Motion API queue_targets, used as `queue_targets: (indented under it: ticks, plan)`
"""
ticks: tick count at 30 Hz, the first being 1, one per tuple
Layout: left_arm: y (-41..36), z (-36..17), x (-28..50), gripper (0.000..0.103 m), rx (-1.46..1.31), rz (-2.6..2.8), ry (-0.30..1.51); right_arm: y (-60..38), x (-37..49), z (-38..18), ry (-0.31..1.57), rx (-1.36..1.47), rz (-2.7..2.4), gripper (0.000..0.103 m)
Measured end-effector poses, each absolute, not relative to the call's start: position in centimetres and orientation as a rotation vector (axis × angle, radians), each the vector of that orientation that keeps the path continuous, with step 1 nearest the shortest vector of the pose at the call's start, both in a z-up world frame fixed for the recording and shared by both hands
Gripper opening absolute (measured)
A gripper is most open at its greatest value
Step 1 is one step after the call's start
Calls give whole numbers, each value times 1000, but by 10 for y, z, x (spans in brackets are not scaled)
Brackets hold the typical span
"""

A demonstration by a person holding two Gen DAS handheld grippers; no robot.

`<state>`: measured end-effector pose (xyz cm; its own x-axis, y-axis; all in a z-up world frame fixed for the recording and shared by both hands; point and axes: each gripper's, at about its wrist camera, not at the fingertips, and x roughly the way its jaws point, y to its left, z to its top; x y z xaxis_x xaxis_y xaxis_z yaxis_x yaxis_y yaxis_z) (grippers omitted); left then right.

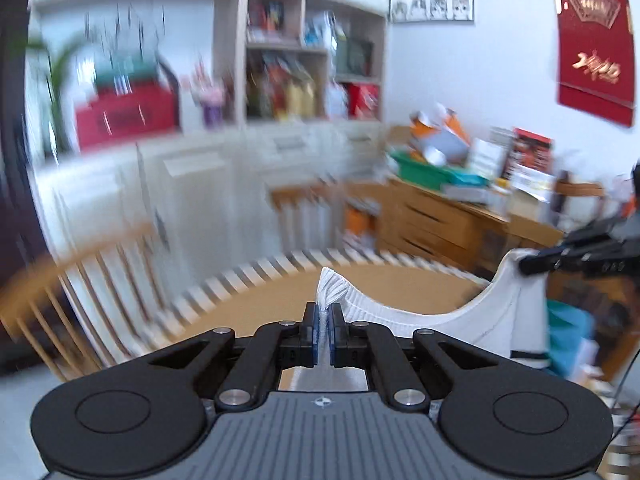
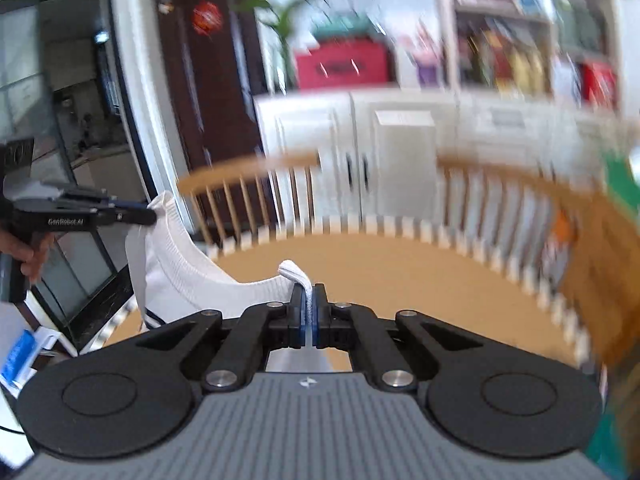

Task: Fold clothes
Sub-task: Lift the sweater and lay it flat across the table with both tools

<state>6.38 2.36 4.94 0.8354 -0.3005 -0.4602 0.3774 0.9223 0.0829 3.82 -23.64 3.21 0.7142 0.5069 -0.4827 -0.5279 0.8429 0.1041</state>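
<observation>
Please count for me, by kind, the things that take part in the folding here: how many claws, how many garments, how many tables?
Claws: 2, the left claw and the right claw, each shut on the garment
Garments: 1, the white garment, hanging between them
Tables: 1, the brown table
Total: 4

Both are clamped tight: the left black two-finger gripper (image 1: 323, 312) pinches a bunched bit of the white ribbed knit garment (image 1: 400, 312), and the right black two-finger gripper (image 2: 308, 300) does the same. A bare hand (image 2: 30, 252) holds the left one's handle, both raised and tilted slightly down.
</observation>
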Motion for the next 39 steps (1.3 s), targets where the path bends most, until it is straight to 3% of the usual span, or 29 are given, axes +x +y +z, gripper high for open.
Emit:
queue_targets:
  ticks: [5,7,8,10,11,13,14,18,24,30,31,34,39]
  plan:
    - [8,7,220,5,292,-171,534,-174,196,5,553,-205,475,3]
    - [8,-28,289,12,276,-89,632,-147,263,-26,583,-226,390,5]
    - [13,-44,314,14,329,-21,697,-135,291,-47,600,-237,307,25]
    - [19,-71,338,13,400,119,763,-125,320,-82,682,-243,164,45]
    - [25,-77,332,17,358,129,726,-122,331,-98,726,-242,98,37]
    - [48,-85,306,42,246,80,689,-135,328,-112,725,-127,94,38]
    - [61,-88,291,46,183,41,678,-147,318,-114,700,-60,118,40]
    - [118,-122,210,41,58,-62,789,-193,251,-130,694,68,232,42]
    - [151,-162,115,38,-33,-66,887,-225,165,-163,821,-9,158,41]
    - [143,-176,107,42,-83,-49,872,-214,145,-188,915,-102,155,41]
    - [140,-176,113,42,-92,-52,874,-214,147,-191,927,-89,168,38]
    - [133,-173,126,42,-132,-62,882,-214,154,-193,954,-115,182,2]
    - [134,-160,121,46,-135,-68,846,-218,159,-176,847,-465,-29,2]
